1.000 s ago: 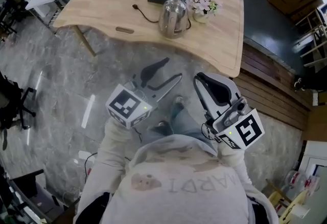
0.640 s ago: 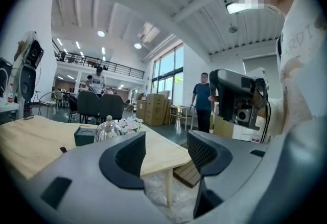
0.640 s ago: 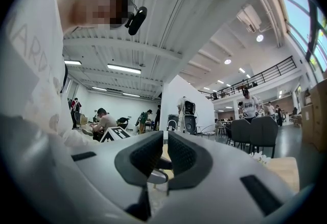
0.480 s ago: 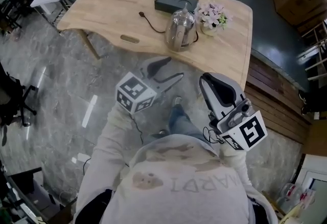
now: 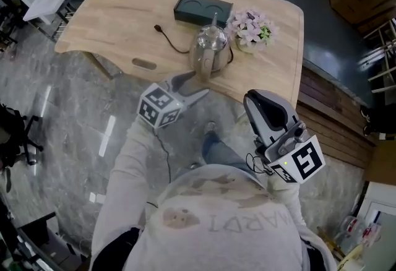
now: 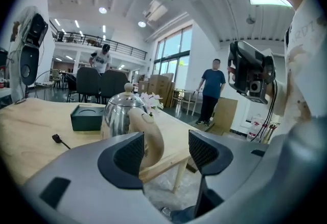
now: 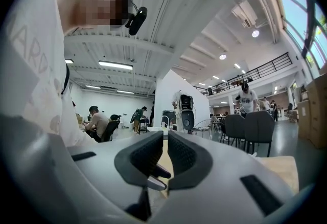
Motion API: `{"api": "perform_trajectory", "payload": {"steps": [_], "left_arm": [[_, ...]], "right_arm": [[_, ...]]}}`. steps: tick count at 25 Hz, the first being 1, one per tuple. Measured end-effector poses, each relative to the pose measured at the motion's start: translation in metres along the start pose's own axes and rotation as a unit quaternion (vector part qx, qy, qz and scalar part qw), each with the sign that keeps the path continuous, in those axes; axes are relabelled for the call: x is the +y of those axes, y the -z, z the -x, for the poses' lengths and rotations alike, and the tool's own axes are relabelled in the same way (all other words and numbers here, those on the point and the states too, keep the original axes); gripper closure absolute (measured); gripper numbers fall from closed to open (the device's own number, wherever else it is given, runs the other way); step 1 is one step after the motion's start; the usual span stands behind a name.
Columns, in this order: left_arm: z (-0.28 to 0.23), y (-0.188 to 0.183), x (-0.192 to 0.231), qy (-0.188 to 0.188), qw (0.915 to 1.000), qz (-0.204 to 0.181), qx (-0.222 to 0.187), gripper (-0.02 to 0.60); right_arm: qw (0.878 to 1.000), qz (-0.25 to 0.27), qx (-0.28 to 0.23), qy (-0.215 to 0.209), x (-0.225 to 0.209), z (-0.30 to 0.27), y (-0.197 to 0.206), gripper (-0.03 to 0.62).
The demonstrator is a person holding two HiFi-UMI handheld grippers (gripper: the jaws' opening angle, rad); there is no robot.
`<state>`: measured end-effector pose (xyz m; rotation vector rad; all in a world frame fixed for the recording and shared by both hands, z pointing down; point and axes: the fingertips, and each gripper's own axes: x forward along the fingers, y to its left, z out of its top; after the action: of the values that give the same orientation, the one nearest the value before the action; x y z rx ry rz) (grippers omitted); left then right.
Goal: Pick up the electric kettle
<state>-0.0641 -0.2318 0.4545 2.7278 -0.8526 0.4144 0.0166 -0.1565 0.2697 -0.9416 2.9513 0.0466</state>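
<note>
The pick-up is not yet made: the electric kettle point(image 5: 209, 53) stands upright on the worktop point(image 5: 117, 16), touched by neither claw. The left claw point(image 5: 197, 91) is released, its jaws opening wide with only air between the pads; it hovers at the worktop's near edge. The kettle's pale handle point(image 6: 151, 138) is just ahead of it, in line with the gap but nearer the left-hand pad. What remains, by my judgement, is to move forward around the handle, close, and lift. The right claw point(image 5: 255, 101) hangs back over the floor, well right of the left claw, its jaws drawn nearly together on nothing. Room is fair: bare wood lies left of the left claw's path, with a cord point(image 5: 168, 36) farther out. A pot of flowers point(image 5: 250, 27) sits close beyond the kettle to the right, and a dark box point(image 5: 203, 8) lies behind it.
</note>
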Motion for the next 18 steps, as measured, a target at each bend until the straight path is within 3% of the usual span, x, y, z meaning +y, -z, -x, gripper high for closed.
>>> {"api": "perform_trajectory", "payload": {"steps": [8, 18], "left_arm": [[-0.031, 0.005, 0.031, 0.018, 0.9995, 0.017, 0.020, 0.333], [-0.053, 0.011, 0.031, 0.083, 0.9953, 0.027, 0.040, 0.333]], "right_arm": [[1.000, -0.010, 0.019, -0.002, -0.043, -0.027, 0.012, 0.560], [0.999, -0.021, 0.032, -0.002, -0.072, -0.041, 0.020, 0.559]]}}
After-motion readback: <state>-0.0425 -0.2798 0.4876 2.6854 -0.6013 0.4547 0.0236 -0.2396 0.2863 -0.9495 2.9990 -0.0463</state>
